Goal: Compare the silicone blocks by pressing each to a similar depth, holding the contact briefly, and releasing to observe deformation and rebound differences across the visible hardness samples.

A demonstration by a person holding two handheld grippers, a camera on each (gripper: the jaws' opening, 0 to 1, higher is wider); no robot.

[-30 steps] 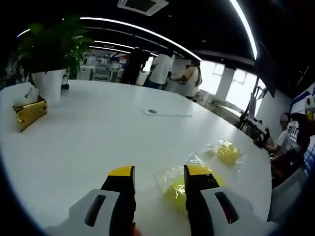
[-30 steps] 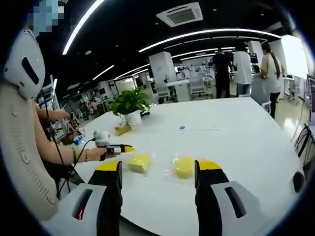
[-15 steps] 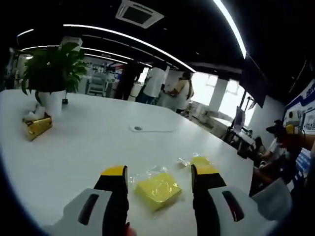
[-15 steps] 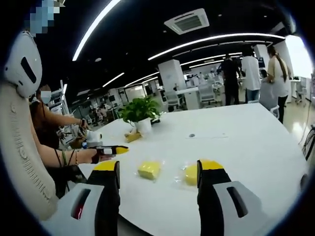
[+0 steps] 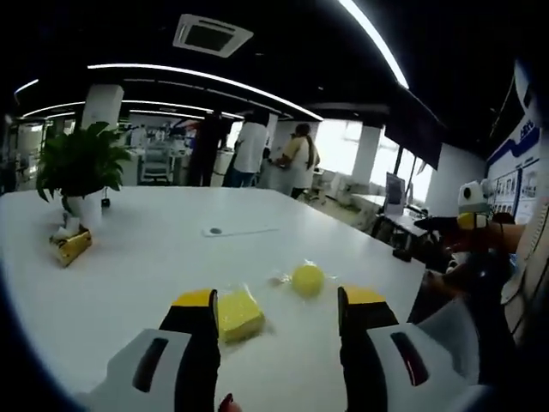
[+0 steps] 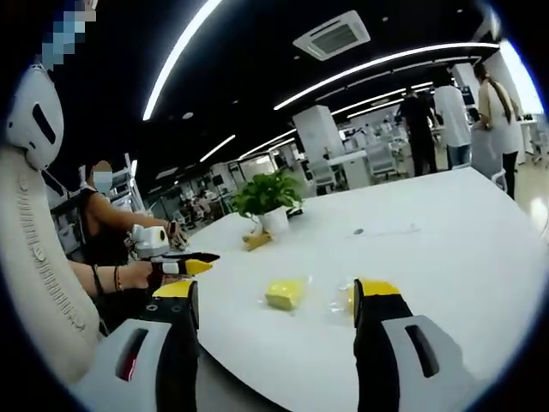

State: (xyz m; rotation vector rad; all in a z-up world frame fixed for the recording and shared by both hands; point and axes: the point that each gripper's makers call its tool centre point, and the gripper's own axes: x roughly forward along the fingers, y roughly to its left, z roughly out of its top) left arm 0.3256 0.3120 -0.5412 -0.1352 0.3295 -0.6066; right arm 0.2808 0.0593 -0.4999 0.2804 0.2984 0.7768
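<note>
Yellow square block (image 5: 238, 314) and round block (image 5: 307, 279) lie apart on table (image 5: 146, 257)

The table (image 5: 154, 240) is white. On it, low in the centre of the left gripper view, lie a yellow square block (image 5: 238, 313) and a yellow round block (image 5: 307, 279). The left gripper (image 5: 279, 302) has black jaws with yellow tips on pale grey housings; the right gripper (image 6: 277, 292) is coloured alike. At mid left a green plant (image 5: 79, 163) stands in a white pot (image 5: 77, 206), beside a gold box (image 5: 73, 246). The ceiling is black with white light strips.
</note>
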